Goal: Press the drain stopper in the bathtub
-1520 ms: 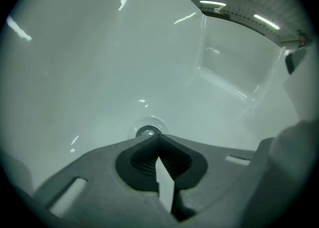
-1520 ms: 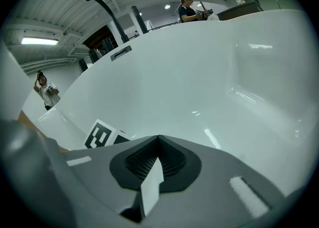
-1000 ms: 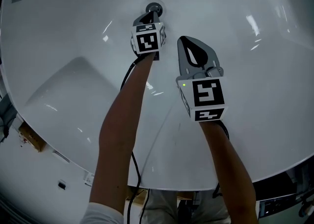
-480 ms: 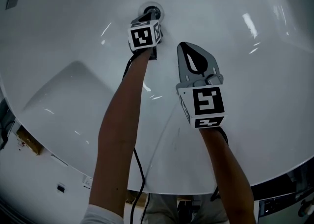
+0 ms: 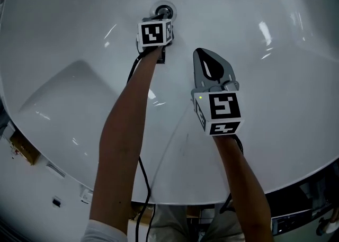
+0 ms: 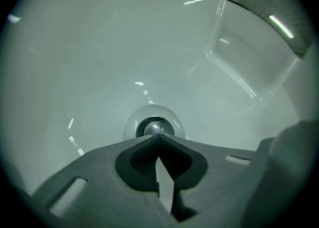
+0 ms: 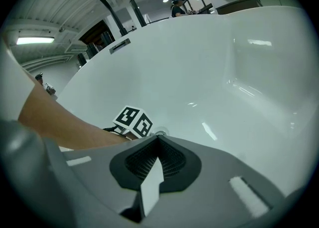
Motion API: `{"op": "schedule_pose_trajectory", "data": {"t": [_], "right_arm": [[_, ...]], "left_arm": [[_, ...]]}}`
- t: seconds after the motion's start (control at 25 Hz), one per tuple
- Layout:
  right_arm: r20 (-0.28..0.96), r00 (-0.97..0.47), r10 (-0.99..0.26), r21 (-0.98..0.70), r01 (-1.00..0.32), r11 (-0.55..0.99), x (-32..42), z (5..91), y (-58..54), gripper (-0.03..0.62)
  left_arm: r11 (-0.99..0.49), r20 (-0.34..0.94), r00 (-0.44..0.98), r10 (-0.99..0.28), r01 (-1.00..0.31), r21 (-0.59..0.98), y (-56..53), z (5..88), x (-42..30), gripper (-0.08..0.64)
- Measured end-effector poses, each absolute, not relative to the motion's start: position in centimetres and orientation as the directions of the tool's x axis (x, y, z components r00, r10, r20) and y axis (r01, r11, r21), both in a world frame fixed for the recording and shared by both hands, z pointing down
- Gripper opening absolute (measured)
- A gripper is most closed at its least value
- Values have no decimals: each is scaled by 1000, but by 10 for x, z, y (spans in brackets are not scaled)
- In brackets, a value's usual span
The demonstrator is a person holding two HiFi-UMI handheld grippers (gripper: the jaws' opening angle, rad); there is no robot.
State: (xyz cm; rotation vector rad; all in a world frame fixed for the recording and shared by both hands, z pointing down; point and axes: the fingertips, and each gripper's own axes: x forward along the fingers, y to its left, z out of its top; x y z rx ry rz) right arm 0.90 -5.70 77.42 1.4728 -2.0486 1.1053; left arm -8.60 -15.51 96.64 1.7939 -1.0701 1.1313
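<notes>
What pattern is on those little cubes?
Black squares on white; clearest in the head view, on the cube of the right hand-held gripper.

Round metal drain stopper (image 6: 154, 127), dark ring around it, seated in glossy white bathtub (image 5: 275, 77) floor

1. Head view: high up, pointing steeply down into the bathtub (image 5: 69, 29).
2. Left gripper view: low, right up close on the drain stopper (image 6: 153, 127).
3. Right gripper view: further back, looking across the bathtub. All three catch the drain stopper.
</notes>
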Motion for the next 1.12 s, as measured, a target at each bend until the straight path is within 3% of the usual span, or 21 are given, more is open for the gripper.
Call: {"op": "schedule_pose_trajectory", "data": {"t": [0.8,1.12], "right_arm": [[618,-315,-721,-323,-937,133,43,640,-68,5],[597,-314,-738,-304,-940,155,45,579,-56,5]], "left_arm": [[-495,791,431,-435,-848,190,-160,781,-33,-3],[-530,779,451,-436,-828,183,-137,692,-40,-3]]}}
